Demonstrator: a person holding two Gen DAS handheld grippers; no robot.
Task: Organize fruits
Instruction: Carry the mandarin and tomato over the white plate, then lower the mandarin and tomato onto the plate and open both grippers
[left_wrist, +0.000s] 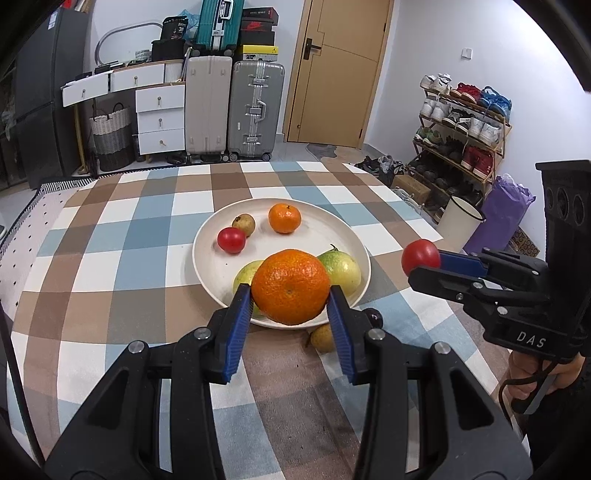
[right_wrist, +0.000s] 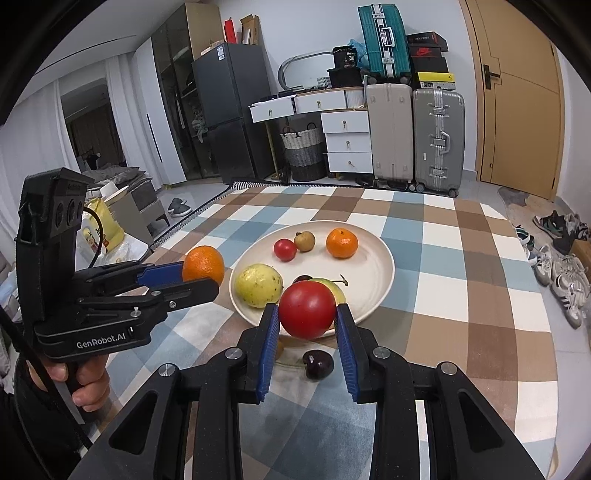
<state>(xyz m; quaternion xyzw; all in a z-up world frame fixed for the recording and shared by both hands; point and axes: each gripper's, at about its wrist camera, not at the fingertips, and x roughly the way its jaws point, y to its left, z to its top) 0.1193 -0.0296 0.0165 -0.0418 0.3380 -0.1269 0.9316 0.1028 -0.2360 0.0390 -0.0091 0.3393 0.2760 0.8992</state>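
The left claw (left_wrist: 291, 295) holds a big orange (left_wrist: 290, 286) between its blue pads, raised above the near rim of the white plate (left_wrist: 207, 254), which stands in the middle of the tabletop (left_wrist: 110, 295). The pads touch only the round sides of the orange, so I judge it could roll out and fall on the two yellow-green fruits (left_wrist: 341, 269) just below it, or bounce off the rim to the cloth. On the far part of the plate lie a small red tomato (left_wrist: 231, 240), a small brown fruit (left_wrist: 244, 224) touching it, and a smaller orange (left_wrist: 284, 218); a hard drop could push them around. Near the plate's front rim, on the tabletop, lie another small brown fruit (left_wrist: 322, 338) and a dark cherry (right_wrist: 318, 363); they could be knocked toward the near edge. The right claw (right_wrist: 307, 310) grips a large red tomato (right_wrist: 307, 309), also above the near rim. This one is soft, so too strong a squeeze may bruise it. The two claws are near each other and could collide if both descend together.
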